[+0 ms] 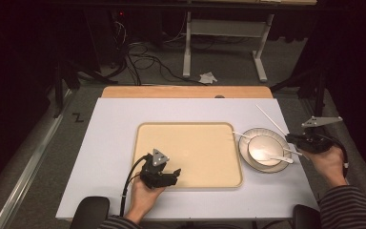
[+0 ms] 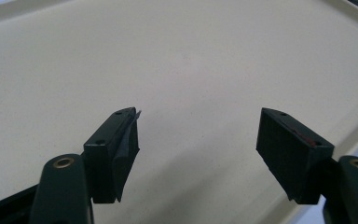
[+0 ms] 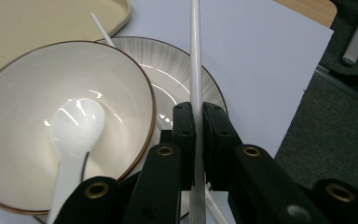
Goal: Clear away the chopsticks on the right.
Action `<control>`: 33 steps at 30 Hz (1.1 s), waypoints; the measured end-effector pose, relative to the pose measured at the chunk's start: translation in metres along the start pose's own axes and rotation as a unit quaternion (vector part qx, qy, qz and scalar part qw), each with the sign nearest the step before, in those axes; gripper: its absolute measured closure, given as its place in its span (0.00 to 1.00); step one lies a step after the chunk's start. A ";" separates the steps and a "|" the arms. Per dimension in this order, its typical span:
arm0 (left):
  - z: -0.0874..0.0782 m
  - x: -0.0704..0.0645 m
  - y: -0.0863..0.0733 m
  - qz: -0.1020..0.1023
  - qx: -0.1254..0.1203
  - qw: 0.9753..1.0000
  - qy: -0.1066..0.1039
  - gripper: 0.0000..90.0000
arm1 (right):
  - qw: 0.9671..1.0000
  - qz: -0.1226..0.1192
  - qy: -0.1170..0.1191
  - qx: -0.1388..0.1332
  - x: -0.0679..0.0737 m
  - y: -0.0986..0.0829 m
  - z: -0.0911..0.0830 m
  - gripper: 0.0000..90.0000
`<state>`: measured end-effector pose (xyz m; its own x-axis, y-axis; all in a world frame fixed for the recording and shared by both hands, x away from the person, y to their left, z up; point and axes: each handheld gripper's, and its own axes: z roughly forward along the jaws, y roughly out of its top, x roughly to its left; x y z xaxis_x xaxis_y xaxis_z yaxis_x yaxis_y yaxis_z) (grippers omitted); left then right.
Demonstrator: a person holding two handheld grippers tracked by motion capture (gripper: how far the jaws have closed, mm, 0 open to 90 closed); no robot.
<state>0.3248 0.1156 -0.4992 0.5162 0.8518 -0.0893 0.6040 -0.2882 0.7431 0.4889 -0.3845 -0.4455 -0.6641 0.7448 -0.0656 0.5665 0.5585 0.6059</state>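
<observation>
My right gripper (image 1: 293, 139) is shut on a thin white chopstick (image 1: 270, 118), which sticks out past the closed jaws over the table beside the plate (image 3: 196, 56). A second white chopstick (image 1: 240, 134) rests on the far left rim of the ribbed plate (image 1: 246, 156). On the plate sits a cream bowl (image 1: 262, 142) with a brown rim, and a white spoon (image 3: 74, 126) lies in it. My left gripper (image 1: 175, 174) is open low over the near left part of the beige tray (image 1: 190, 148); nothing is between its jaws (image 2: 198, 135).
The tray lies mid-table on a white sheet (image 1: 109, 143); the plate stands just right of it. A wooden table edge (image 1: 186, 91) shows at the back. Beyond it are cables (image 1: 143, 62) and a white stand (image 1: 224, 33) on the floor.
</observation>
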 end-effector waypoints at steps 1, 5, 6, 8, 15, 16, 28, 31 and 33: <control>0.001 0.000 0.001 0.002 0.000 1.000 -0.002 0.34 | 1.000 -0.005 -0.009 -0.004 0.001 -0.001 -0.002 0.96; 0.006 -0.002 0.006 0.010 0.001 1.000 -0.007 0.35 | 1.000 0.009 -0.022 -0.017 0.009 -0.006 -0.019 0.96; 0.008 -0.002 0.008 0.012 0.001 1.000 -0.008 0.35 | 0.999 0.014 -0.026 -0.022 0.012 -0.007 -0.023 0.96; 0.009 -0.002 0.010 0.013 0.002 1.000 -0.008 0.35 | 0.999 0.017 -0.029 -0.022 0.013 -0.008 -0.026 0.96; 0.015 0.001 0.020 0.011 0.000 1.000 -0.020 0.35 | 0.998 0.030 -0.044 -0.033 0.035 -0.009 -0.052 0.96; 0.015 0.001 0.020 0.011 0.000 1.000 -0.020 0.35 | 0.998 0.030 -0.044 -0.033 0.035 -0.009 -0.052 0.96; 0.028 0.000 0.033 0.010 0.002 0.999 -0.033 0.36 | 0.997 0.052 -0.053 -0.036 0.072 -0.018 -0.082 0.96; 0.031 0.000 0.038 0.016 0.002 0.999 -0.037 0.36 | 0.997 0.051 -0.046 -0.037 0.086 -0.023 -0.088 0.96; 0.031 0.000 0.039 0.017 0.001 0.999 -0.037 0.36 | 0.997 0.060 -0.041 -0.036 0.094 -0.024 -0.089 0.96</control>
<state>0.3673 0.0904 -0.4911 0.5800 0.8067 -0.1135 0.5864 -0.3168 0.7455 0.3694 -0.3605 -0.3959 -0.5497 0.8337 -0.0527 0.6013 0.4387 0.6678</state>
